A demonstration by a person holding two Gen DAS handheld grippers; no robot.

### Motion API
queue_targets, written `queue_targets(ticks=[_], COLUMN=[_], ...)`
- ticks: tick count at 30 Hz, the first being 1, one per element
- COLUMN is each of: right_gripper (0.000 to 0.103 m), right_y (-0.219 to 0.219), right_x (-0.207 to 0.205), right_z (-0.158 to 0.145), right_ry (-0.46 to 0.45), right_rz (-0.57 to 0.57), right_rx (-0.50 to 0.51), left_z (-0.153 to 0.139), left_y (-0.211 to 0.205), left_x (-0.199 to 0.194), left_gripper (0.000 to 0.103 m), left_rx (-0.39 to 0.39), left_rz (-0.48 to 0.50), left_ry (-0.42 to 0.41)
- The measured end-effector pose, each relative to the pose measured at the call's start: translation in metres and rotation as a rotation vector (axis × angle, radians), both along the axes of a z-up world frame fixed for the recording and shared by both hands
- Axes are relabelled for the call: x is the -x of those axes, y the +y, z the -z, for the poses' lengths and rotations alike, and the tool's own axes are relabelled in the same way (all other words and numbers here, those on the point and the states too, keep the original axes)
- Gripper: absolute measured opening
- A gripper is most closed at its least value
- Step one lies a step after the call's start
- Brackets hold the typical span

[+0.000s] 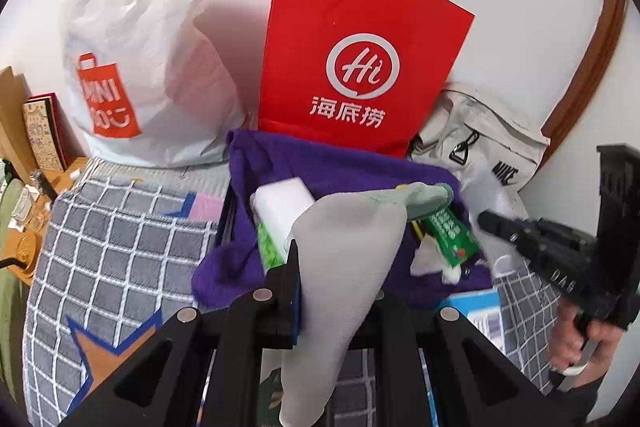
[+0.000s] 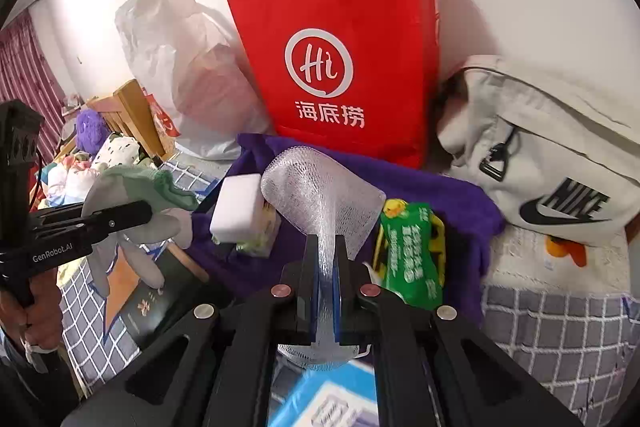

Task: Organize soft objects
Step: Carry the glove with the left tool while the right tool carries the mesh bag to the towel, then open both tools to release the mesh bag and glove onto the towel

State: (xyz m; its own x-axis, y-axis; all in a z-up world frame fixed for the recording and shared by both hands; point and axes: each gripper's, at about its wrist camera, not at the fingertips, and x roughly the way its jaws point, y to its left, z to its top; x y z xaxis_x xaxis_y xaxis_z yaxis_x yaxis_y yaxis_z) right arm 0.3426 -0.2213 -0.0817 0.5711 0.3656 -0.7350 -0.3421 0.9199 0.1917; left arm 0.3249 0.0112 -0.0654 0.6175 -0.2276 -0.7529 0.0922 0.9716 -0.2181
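My left gripper (image 1: 332, 267) is shut on a grey glove (image 1: 344, 259) with a green cuff, which hangs from it; the glove also shows in the right wrist view (image 2: 132, 195). My right gripper (image 2: 326, 247) is shut on a white foam net sleeve (image 2: 320, 195), held above a purple towel (image 2: 420, 187). On the towel lie a white sponge block (image 2: 238, 207) and a green tissue pack (image 2: 408, 247). The right gripper shows in the left wrist view (image 1: 486, 219).
A red paper bag (image 2: 340, 47) stands against the wall behind the towel. A white plastic shopping bag (image 1: 132, 39) is left of it, a grey Nike bag (image 2: 552, 167) right. A checked grey blanket (image 1: 120, 247) covers the bed.
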Motion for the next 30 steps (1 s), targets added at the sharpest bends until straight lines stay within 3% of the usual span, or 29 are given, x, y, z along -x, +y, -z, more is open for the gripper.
queue_targets(ticks=[6, 20, 30], right_gripper=[0.006, 0.006, 0.007], right_y=[0.002, -0.007, -0.007], right_x=[-0.017, -0.047, -0.061], right_z=[0.012, 0.057, 0.079], right_ry=[0.013, 0.114, 0.184], right_rz=[0.019, 0.036, 0.036], right_rx=[-0.016, 0.069, 0.03], left_z=[0.005, 0.041, 0.066], left_y=[-0.008, -0.041, -0.046], left_x=[-0.034, -0.095, -0.116], left_gripper=[0.013, 0.013, 0.016], left_rx=[0.031, 0.068, 0.117], left_rz=[0.007, 0.061, 0.068], left_ry=[0.026, 0.127, 0.182])
